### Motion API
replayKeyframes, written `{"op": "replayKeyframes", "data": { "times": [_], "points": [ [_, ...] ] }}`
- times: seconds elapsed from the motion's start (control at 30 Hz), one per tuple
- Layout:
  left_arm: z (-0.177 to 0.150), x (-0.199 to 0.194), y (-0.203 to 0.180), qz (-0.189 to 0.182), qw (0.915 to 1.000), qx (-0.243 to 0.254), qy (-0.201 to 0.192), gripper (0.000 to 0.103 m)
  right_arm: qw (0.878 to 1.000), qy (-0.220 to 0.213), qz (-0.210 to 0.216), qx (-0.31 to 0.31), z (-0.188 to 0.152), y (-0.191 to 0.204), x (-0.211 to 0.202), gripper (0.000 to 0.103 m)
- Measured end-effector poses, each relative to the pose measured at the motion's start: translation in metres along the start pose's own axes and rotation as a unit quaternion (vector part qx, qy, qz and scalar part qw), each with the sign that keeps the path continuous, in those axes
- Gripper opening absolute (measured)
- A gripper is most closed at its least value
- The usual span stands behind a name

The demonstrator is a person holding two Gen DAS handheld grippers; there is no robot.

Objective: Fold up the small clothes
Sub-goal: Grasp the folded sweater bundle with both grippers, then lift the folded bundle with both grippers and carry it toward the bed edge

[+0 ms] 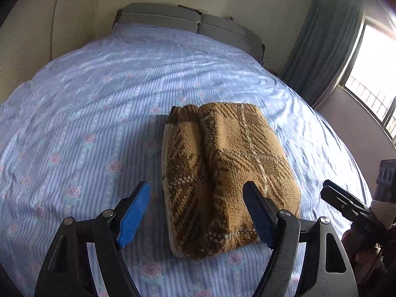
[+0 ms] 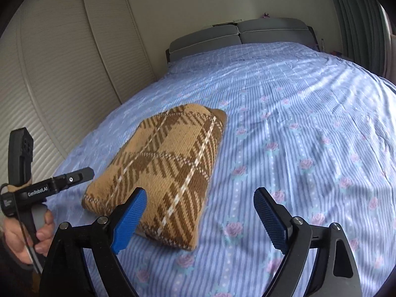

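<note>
Wide stretches of striped bedsheet lie bare on every side of the folded brown sweater, the only thing on the bed, while the grey headboard and wardrobe doors wall off the far and left edges.

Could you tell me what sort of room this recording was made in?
Most likely a bedroom: a bed with a flowered striped sheet and a grey padded headboard, wardrobe doors beside it, and a curtained window. A folded sweater lies on the bed.

The bed is viewed closely from its foot toward the headboard by both wrist cameras, with the sweater shared.
</note>
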State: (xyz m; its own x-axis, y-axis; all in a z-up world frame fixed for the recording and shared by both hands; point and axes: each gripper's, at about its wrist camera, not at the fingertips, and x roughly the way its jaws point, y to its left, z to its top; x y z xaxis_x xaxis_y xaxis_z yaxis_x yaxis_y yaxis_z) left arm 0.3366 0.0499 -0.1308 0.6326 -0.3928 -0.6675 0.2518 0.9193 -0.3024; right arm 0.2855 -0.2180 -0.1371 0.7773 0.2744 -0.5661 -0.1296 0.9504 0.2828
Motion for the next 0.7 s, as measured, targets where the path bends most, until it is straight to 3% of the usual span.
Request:
{"op": "replayKeyframes", "data": {
  "times": [0.2, 0.33, 0.43, 0.53, 0.7],
  "points": [
    [0.015, 0.03, 0.012, -0.036, 0.9985, -0.012, 0.04, 0.077, 0.997, 0.047, 0.058, 0.016, 0.039, -0.014, 0.056, 0.089],
    [0.022, 0.046, 0.022, -0.036, 0.9979, -0.018, 0.052, 0.078, 0.992, 0.094, 0.075, 0.043, 0.046, -0.023, 0.094, 0.089],
    [0.024, 0.059, 0.031, -0.058, 0.9956, -0.029, 0.067, 0.081, 0.987, 0.113, 0.1, 0.06, 0.048, -0.027, 0.114, 0.089],
    [0.024, 0.072, 0.042, -0.08, 0.9927, -0.043, 0.079, 0.09, 0.978, 0.13, 0.137, 0.085, 0.048, -0.029, 0.133, 0.089],
    [0.019, 0.095, 0.057, -0.148, 0.9793, -0.091, 0.105, 0.09, 0.954, 0.176, 0.206, 0.131, 0.046, -0.034, 0.171, 0.089]
  ]
}}
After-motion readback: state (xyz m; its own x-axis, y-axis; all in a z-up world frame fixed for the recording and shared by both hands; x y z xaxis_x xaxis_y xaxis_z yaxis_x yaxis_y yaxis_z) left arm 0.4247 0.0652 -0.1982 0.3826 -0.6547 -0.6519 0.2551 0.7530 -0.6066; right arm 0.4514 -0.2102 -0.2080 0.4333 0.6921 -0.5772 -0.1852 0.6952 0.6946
